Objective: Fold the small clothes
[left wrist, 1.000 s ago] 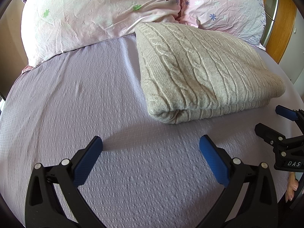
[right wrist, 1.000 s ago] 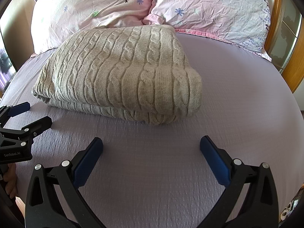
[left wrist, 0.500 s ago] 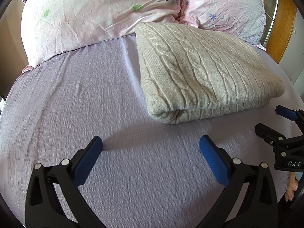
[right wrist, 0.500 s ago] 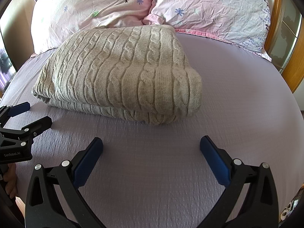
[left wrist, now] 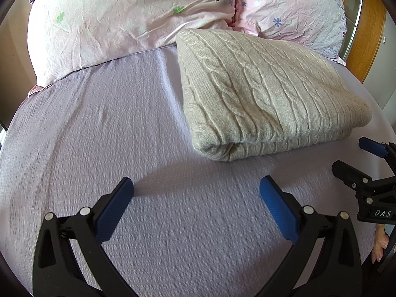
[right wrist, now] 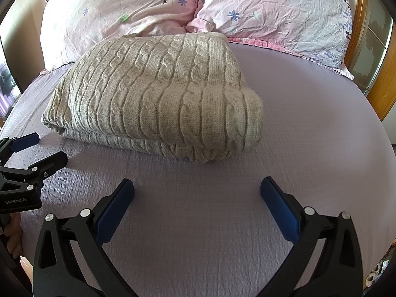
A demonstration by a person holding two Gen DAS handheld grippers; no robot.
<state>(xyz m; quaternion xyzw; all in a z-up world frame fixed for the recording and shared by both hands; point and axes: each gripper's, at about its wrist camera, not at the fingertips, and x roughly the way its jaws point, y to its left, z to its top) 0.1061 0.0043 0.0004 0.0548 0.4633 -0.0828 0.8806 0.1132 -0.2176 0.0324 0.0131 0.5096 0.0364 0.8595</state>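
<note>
A beige cable-knit sweater (left wrist: pixel 267 94) lies folded in a thick rectangle on the lilac bed sheet (left wrist: pixel 104 128), its far edge against the pillows. It also shows in the right wrist view (right wrist: pixel 158 99). My left gripper (left wrist: pixel 196 185) is open and empty, hovering over the sheet in front of the sweater's left corner. My right gripper (right wrist: pixel 197 185) is open and empty, in front of the sweater's right end. Each gripper shows at the edge of the other's view: the right gripper (left wrist: pixel 356 157) and the left gripper (right wrist: pixel 40 148).
Two pink flowered pillows (left wrist: pixel 128 17) (left wrist: pixel 292 7) lie at the head of the bed. A wooden headboard or door frame (left wrist: pixel 366 39) stands at the right. The lilac sheet (right wrist: pixel 309 128) extends on both sides of the sweater.
</note>
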